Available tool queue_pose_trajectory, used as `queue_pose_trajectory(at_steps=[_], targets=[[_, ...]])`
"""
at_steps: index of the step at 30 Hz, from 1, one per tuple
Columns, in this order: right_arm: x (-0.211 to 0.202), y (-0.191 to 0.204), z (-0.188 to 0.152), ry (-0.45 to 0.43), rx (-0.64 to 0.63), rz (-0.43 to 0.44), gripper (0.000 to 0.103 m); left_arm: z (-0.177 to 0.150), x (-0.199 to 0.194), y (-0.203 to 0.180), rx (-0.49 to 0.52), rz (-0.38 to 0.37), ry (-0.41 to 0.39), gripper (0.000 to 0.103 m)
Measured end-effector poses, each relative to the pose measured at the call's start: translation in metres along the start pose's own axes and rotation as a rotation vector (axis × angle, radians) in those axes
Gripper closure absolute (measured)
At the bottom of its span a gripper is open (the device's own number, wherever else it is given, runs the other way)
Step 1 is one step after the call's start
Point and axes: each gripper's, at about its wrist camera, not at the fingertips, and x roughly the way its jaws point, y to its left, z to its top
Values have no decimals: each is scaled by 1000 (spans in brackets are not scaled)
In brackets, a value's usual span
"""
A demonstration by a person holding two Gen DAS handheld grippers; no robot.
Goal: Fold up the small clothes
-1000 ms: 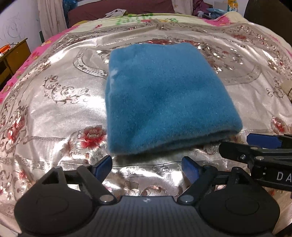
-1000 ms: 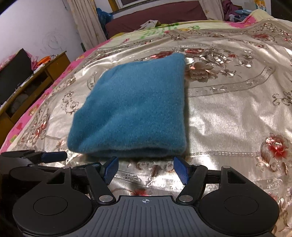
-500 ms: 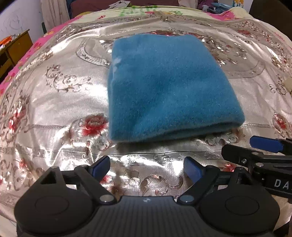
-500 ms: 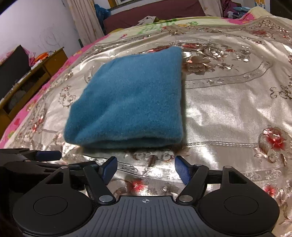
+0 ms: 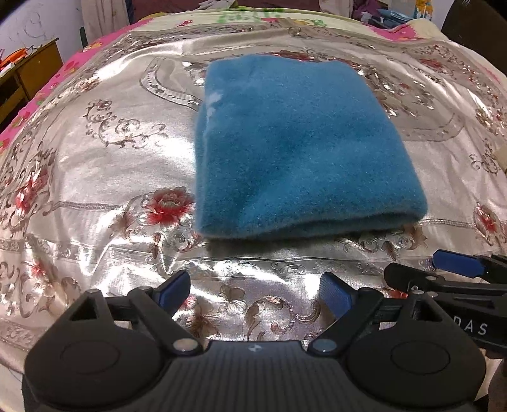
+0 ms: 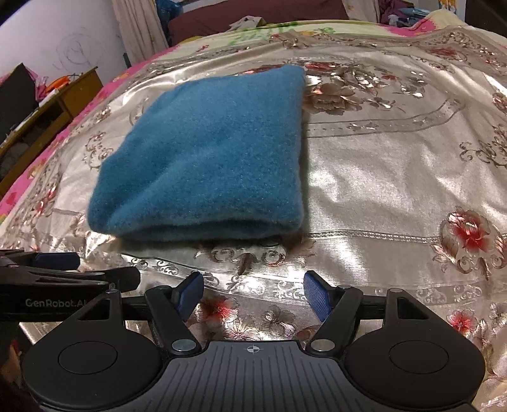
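Note:
A blue fleece garment [image 5: 294,142] lies folded into a thick rectangle on the shiny floral bedspread [image 5: 95,164], its rounded fold edge facing me. My left gripper [image 5: 255,291] hovers just short of that near edge, open, with only bedspread between its blue pads. In the right wrist view the same garment [image 6: 215,158] sits ahead and to the left. My right gripper [image 6: 253,294] is open too, a little back from the fold edge, nothing between its fingers. Each gripper shows at the other view's side edge.
A wooden side cabinet [image 6: 47,111] stands left of the bed. Curtains [image 6: 139,28] and a dark headboard [image 6: 253,12] are at the far end, with loose clothes [image 5: 389,12] piled near the pillows. Bare bedspread [image 6: 396,152] spreads right of the garment.
Both grippers drew back slightly from the garment's near edge and tipped downward, so more bedspread shows before the fold. The left jaws spread a little wider. The garment stayed still.

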Motion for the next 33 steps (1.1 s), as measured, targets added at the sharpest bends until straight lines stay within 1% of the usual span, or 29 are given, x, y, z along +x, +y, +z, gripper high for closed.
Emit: queue_pose_trajectory(at_steps=[14,33], targets=[[1,0,-2,11,2,-4,32,-3,0,-2,8,23,6,10],[2,-1,-2,12,5,-1,32,-3,-1,-2,5,32,7,10]])
